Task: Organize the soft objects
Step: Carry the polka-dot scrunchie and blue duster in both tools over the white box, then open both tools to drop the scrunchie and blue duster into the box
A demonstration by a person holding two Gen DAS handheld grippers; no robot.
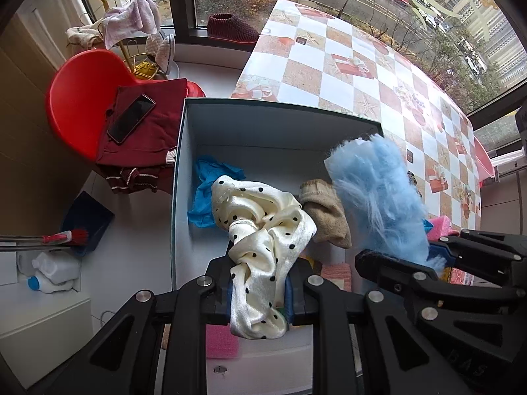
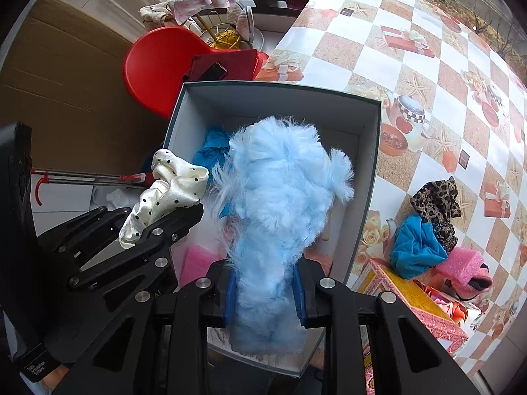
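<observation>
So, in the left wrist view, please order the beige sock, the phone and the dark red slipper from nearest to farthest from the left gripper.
From the left gripper:
1. Beige sock: inside the box, just ahead and slightly right.
2. Phone: on the red cloth on the chair, ahead to the left.
3. Dark red slipper: on the window sill, far ahead.

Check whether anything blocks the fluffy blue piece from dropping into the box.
Nothing visible does. The right claw holds the fluffy blue piece directly above the open box; below lie only loose soft items, like the blue cloth.
</observation>
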